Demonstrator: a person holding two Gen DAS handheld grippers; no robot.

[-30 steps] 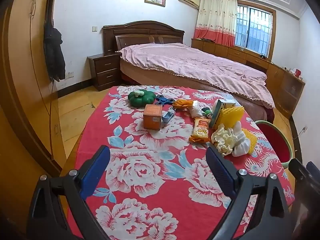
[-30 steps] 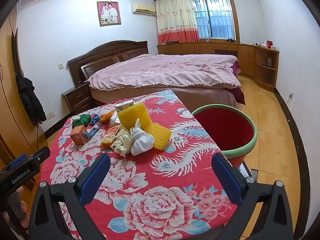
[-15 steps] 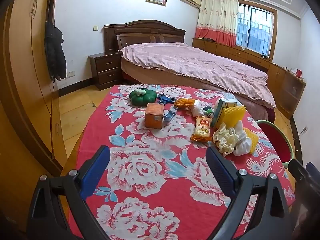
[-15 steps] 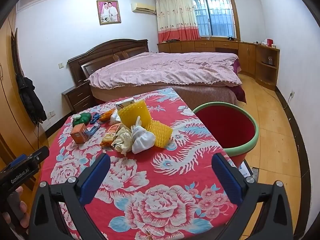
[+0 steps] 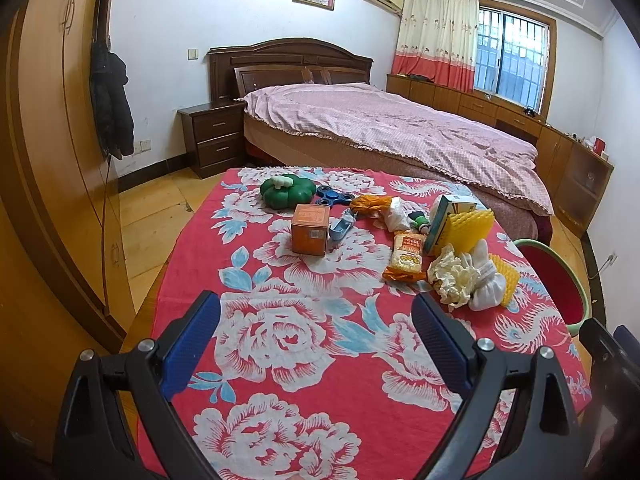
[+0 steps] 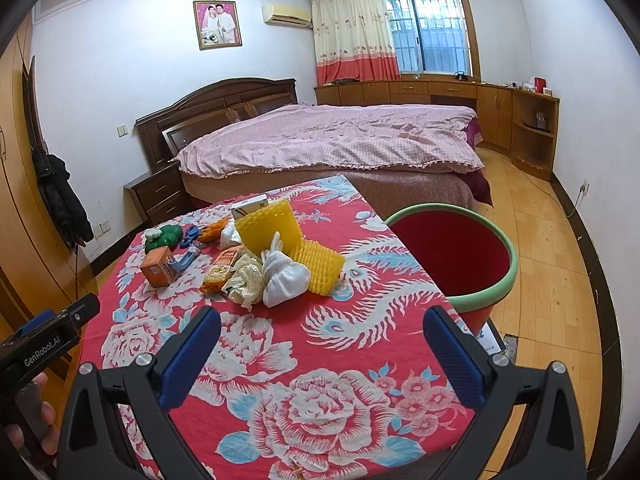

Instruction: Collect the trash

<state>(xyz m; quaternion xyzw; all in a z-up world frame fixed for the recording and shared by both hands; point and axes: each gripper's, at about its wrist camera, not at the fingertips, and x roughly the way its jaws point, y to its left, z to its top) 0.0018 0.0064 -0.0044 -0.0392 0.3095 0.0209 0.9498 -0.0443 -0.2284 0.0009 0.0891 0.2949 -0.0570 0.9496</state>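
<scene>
Ahead of both grippers, on a table under a red floral tablecloth [image 5: 288, 344], sits a cluster of small items. Readable writing: "GenRobot.AI" in white on the black body of the left gripper, seen at the lower left edge of the right wrist view, with fingers of the person's left hand [image 6: 28, 436] wrapped around its handle below. Print on the orange snack packet [image 5: 405, 258] and the orange carton [image 5: 310, 229] is too small to read.

Left gripper [image 5: 316, 316]: blue-padded fingers spread wide apart, nothing between them, hovering over the near part of the cloth. Right gripper [image 6: 322, 328]: fingers likewise wide apart and empty, levelled over the near right part of the table.

Trash, ahead and right of the left gripper: crumpled cream paper [image 5: 450, 276] touching a knotted white bag [image 5: 486, 280], with yellow foam netting [image 5: 470, 226] behind and beside them. The snack packet lies just left of the paper. In the right wrist view the same heap lies ahead, slightly left of centre: paper [image 6: 246, 280], white bag [image 6: 284, 274], netting [image 6: 296, 248].

Farther ahead: orange carton, blue plastic clip [image 5: 342, 226] just beside it, green pumpkin-shaped toy [image 5: 286, 192], blue fidget spinner [image 5: 330, 194], small box [image 5: 440, 218] standing behind the netting.

Red bin with green rim [image 6: 486, 292] stands off the table's right edge, ahead-right of the right gripper.
</scene>
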